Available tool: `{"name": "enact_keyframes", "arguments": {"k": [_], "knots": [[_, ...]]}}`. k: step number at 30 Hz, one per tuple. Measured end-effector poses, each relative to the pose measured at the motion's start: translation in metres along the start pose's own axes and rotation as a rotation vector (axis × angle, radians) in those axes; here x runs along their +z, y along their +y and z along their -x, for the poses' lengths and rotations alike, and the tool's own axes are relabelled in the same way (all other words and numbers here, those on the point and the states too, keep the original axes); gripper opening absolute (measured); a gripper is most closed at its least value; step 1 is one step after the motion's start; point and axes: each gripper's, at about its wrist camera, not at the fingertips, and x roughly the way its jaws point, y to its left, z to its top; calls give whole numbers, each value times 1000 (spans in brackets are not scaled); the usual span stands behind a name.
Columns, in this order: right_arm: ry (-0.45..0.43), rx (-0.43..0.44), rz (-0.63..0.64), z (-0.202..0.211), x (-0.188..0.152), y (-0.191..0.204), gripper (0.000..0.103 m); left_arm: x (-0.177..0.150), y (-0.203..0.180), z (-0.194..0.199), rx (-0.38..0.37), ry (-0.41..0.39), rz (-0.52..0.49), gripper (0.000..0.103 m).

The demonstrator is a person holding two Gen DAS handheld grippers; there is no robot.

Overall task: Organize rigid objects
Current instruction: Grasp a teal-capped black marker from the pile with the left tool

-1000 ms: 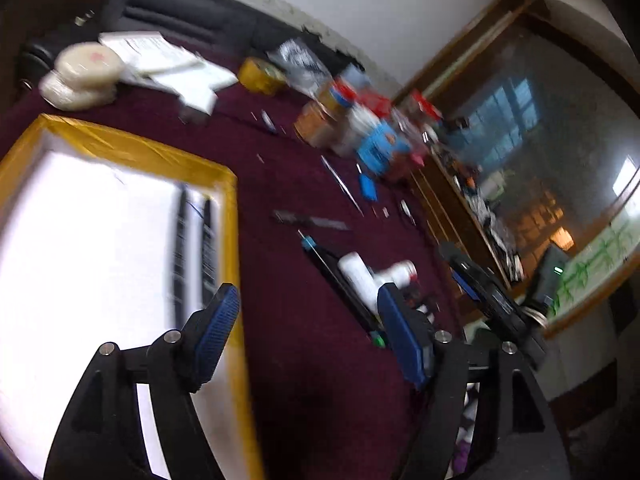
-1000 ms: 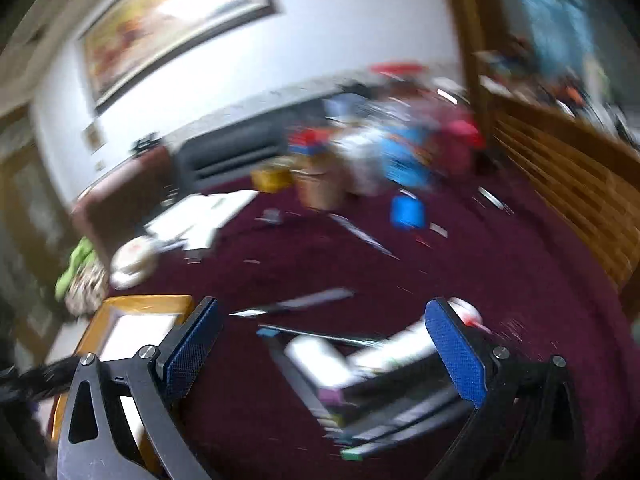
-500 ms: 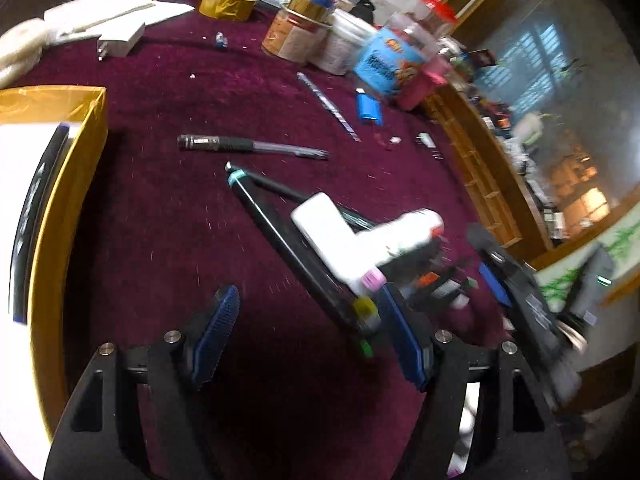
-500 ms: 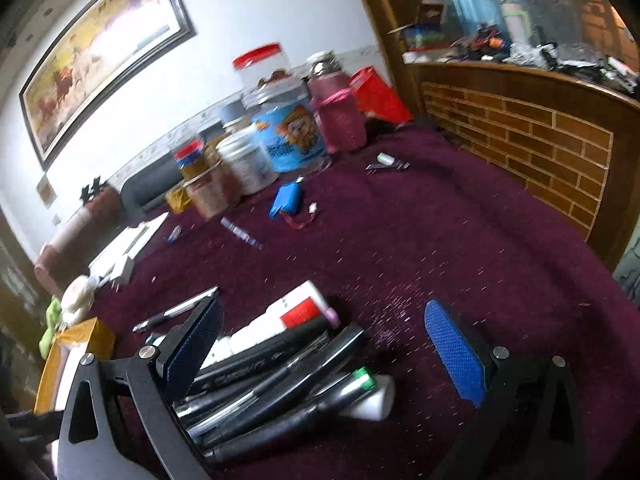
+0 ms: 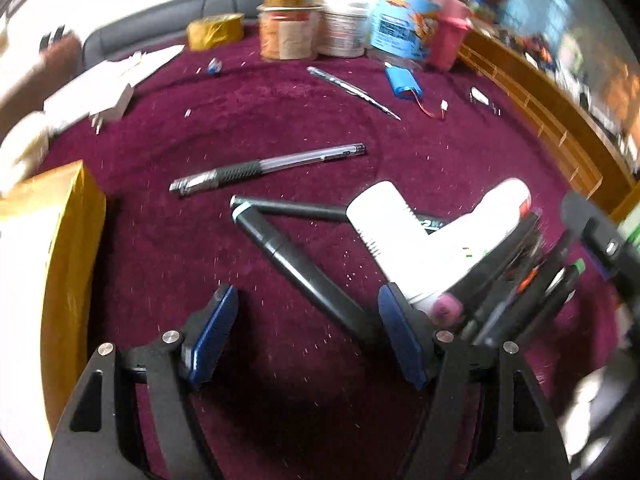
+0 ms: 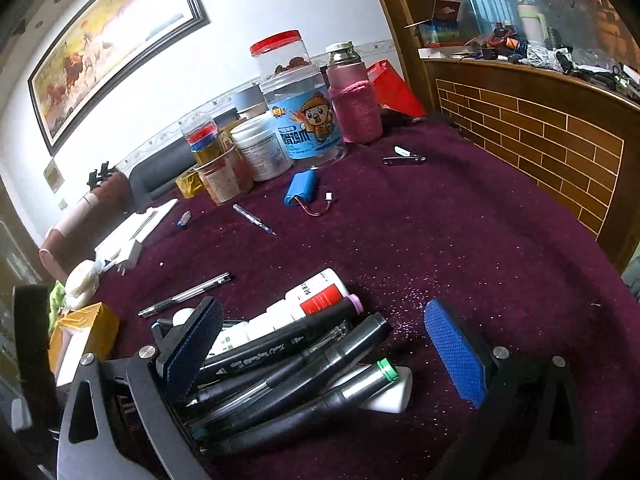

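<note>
A pile of black markers (image 6: 300,364) lies on the dark red cloth, with white bottles (image 5: 392,232) on top and one red-labelled bottle (image 6: 320,296). My right gripper (image 6: 326,352) is open and straddles the pile; its left pad sits over the markers and its right pad stands well apart. One black marker (image 5: 296,264) slants out of the pile and runs between the fingers of my open left gripper (image 5: 306,336), close to the right pad, which does not press on it. A clear pen (image 5: 272,166) lies alone further back. A gold-edged box (image 5: 68,260) is at the left.
Jars and tubs (image 6: 296,120) crowd the far side. On the cloth lie a blue battery pack (image 6: 300,192), a nail clipper (image 6: 404,157), a thin metal bit (image 5: 352,90), a gold tape roll (image 5: 216,32) and a white charger (image 5: 108,108). A brick-patterned wooden ledge (image 6: 540,140) bounds the right.
My left gripper swung away from the gold-edged box to the marker pile and came lower. My right gripper dropped over the pile, then held still.
</note>
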Motion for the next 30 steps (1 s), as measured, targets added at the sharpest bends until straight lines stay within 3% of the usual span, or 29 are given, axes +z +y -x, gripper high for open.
{"name": "enact_keyframes", "arguments": {"k": [1,3,6,13,15,17,19,20,25,30], "knots": [[3,-5,1,-1,0,0,99,1,-4,-2,17,-7,-25,65],[11,-21,3,-3,-1,-1,99,0,-9,-3,45,-31,-95,41],[20,-34,-3,-5,-1,-3,99,-8,-6,7,11,-38,-149,19],[31,-40,6,-7,-2,0,99,-29,15,24,-16,6,-117,19],[36,-48,14,-8,-3,0,99,-25,10,21,5,-3,-109,32],[38,-59,18,-9,-4,0,99,-23,4,16,17,-21,-114,32],[44,-67,21,-11,-5,0,99,-22,-2,13,13,-53,-132,22],[49,-70,22,-12,-5,-1,99,-21,1,13,3,-59,-128,12],[68,-77,34,-18,-6,2,99,-31,25,27,-165,-54,-13,12],[74,-68,39,-19,-7,2,99,-51,47,61,-310,-119,87,12]]}}
